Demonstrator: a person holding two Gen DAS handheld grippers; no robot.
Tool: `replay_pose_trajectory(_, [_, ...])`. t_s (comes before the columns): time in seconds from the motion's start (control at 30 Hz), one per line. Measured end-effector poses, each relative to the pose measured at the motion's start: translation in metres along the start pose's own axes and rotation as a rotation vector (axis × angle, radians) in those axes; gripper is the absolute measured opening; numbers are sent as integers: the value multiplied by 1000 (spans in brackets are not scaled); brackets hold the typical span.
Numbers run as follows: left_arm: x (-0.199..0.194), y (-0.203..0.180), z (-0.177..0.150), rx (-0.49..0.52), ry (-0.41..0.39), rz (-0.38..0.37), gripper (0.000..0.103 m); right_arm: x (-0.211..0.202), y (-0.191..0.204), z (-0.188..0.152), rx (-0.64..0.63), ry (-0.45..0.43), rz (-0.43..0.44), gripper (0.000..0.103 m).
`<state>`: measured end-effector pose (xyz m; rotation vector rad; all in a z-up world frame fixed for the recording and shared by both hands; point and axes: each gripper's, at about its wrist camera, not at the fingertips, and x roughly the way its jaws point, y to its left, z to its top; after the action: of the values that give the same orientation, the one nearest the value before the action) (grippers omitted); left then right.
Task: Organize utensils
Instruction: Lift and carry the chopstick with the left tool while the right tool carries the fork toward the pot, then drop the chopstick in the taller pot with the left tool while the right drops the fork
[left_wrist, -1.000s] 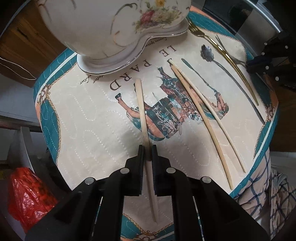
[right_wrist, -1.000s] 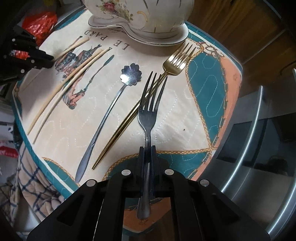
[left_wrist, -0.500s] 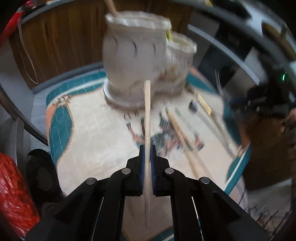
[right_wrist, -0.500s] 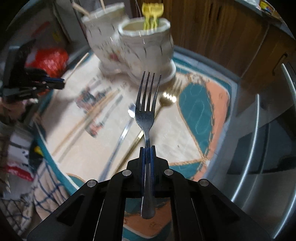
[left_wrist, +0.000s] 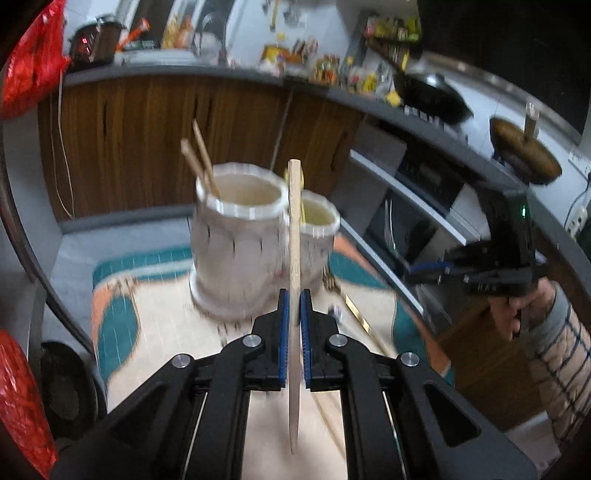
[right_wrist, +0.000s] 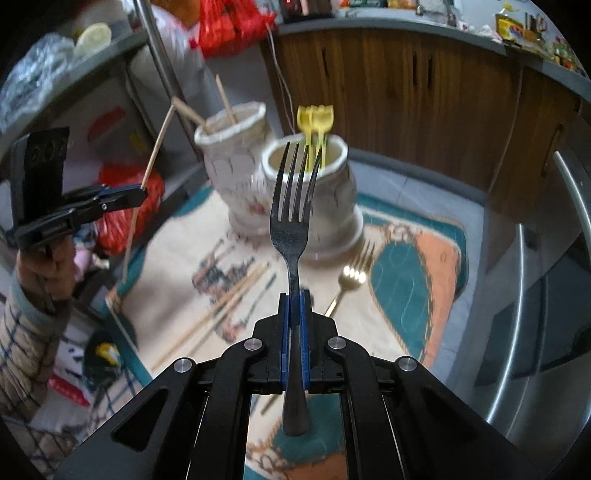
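Note:
My left gripper (left_wrist: 294, 295) is shut on a pale wooden chopstick (left_wrist: 294, 229) and holds it upright in the air before the white double ceramic holder (left_wrist: 240, 251). The holder's larger cup holds two chopsticks (left_wrist: 199, 155). My right gripper (right_wrist: 294, 299) is shut on a dark steel fork (right_wrist: 291, 221), tines up, raised in front of the smaller cup (right_wrist: 332, 206), which holds yellow utensils (right_wrist: 316, 120). A gold fork (right_wrist: 352, 275) and two chopsticks (right_wrist: 225, 306) lie on the printed mat (right_wrist: 406, 280). The left gripper with its chopstick also shows in the right wrist view (right_wrist: 122, 197).
A wooden cabinet (right_wrist: 406, 92) stands behind the holder. Red plastic bags (left_wrist: 22, 398) hang at the left. A wok (left_wrist: 432, 94) and clutter sit on the counter. A steel rail (right_wrist: 576, 221) runs at the right. The right gripper shows in the left wrist view (left_wrist: 480, 266).
Both grippers have lifted their utensils off the mat and tipped them upright, rising higher in front of the holder. The fork and chopstick stay clamped.

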<state>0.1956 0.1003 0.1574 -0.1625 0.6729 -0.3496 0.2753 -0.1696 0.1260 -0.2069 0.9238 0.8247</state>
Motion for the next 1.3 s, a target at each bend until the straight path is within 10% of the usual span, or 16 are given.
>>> replay_pose_trajectory(0.8, [9, -18, 100, 28, -483, 205, 6, -2, 6, 101, 53, -413, 29, 6])
replay_pose_trajectory(1.3, [47, -10, 79, 58, -485, 234, 6, 42, -5, 97, 65, -445, -71, 6])
